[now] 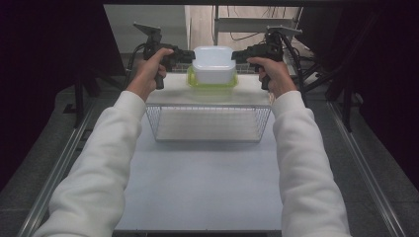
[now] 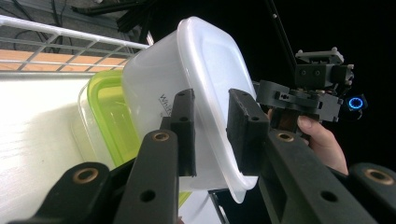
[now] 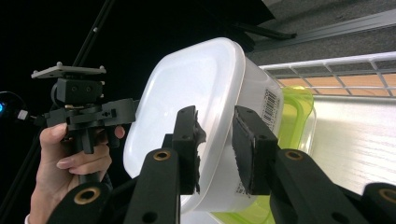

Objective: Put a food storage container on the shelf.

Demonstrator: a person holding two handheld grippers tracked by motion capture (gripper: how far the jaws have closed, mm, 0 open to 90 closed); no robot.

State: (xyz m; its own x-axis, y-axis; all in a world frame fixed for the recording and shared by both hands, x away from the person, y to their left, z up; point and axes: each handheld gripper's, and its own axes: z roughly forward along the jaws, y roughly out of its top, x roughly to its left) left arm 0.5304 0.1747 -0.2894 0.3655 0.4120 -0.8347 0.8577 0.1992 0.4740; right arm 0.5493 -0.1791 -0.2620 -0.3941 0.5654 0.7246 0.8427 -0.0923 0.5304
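High view: white container (image 1: 213, 64) between both claws.

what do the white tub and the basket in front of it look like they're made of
White tub: probably plastic, frosted and semi-translucent, with smooth rounded corners, a soft sheen and a barcode label. It sits on a green-rimmed container, seemingly clear plastic. Basket: thin pale metal wire in an open grid, possibly coated.

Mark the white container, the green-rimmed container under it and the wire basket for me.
white container (image 1: 213, 64), high view, on its upturned base.
green-rimmed container (image 2: 109, 116), left gripper view, on its green rim.
wire basket (image 1: 208, 123), high view, on its front mesh wall.
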